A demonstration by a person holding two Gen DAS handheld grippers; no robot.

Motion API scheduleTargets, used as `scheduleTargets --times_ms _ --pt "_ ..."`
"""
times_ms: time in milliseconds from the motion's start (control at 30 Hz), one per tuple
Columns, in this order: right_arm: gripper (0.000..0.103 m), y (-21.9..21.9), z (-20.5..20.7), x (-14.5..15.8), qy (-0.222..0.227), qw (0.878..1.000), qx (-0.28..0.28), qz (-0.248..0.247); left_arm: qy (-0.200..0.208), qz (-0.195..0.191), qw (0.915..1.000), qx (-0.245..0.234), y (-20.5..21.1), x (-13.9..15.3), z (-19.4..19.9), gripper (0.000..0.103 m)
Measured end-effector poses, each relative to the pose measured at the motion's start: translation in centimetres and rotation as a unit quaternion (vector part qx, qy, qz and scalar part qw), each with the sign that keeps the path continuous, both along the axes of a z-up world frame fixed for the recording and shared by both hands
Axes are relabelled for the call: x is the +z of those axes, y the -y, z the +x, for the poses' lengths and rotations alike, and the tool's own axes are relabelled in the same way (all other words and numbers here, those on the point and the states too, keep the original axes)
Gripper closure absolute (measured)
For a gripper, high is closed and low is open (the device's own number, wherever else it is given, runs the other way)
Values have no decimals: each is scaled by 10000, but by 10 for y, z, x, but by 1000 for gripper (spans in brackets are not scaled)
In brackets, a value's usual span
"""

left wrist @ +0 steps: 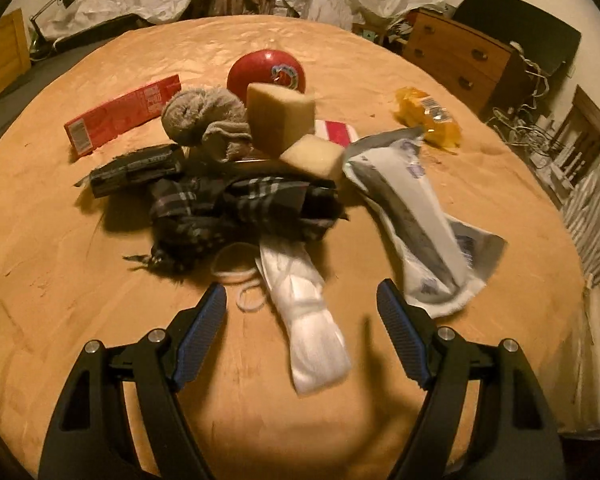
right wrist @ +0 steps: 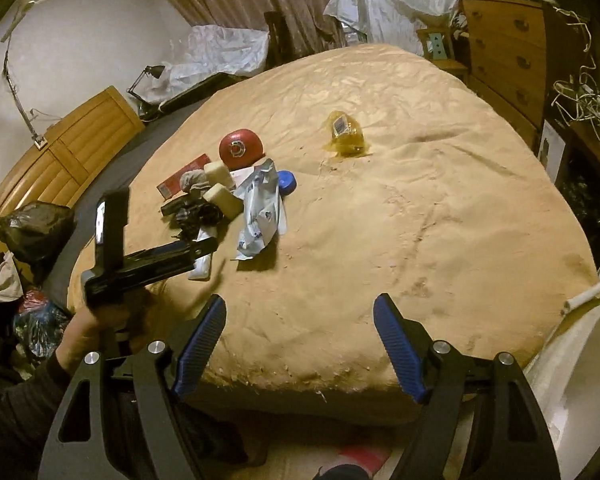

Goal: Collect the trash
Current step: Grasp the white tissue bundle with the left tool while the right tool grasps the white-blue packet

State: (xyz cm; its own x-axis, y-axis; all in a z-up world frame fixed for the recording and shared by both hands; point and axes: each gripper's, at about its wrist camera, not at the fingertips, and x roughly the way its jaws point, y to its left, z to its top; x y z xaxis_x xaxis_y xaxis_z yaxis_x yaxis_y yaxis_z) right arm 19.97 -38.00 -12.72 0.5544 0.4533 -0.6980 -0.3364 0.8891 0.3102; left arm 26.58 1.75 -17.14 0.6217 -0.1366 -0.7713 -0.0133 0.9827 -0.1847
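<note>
Just ahead of the left tongs (left wrist: pixel 300 300), spread wide and empty over the bed (left wrist: pixel 80 320), a white wrapper (left wrist: pixel 308 316) lies between the fingertips, the white-and-grey bag (left wrist: pixel 412 208) just right. The right tongs (right wrist: pixel 300 312), also wide and empty, hang well back from the pile.

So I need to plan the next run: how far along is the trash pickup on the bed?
Nothing looks collected yet. Both the left gripper and right gripper are open and hold nothing. The left one hovers over the pile near the white sock. Left to do: the grey-white wrapper, the yellow wrapper, the red box and the black wrapper all lie on the blanket.
</note>
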Motion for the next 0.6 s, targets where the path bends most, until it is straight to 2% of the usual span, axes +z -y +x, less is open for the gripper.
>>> scheduleTargets --times_ms 67,233,333,500,600 --pt "26 -3 4 -2 -28 10000 35 16 -98 2 9999 53 -3 -7 5 46" --pt "26 -25 18 -6 -22 9997 257 17 -32 63 10000 16 -14 -10 0 69" --pt "33 -49 32 -8 -31 9989 465 13 -26 33 10000 -50 -23 -9 -10 72" --pt "37 -95 65 -14 -87 9969 770 -117 -32 68 9999 -125 -36 -10 -33 72" --pt "37 -122 92 -18 -93 9962 779 -384 -39 113 9999 -111 -44 -12 -38 72"
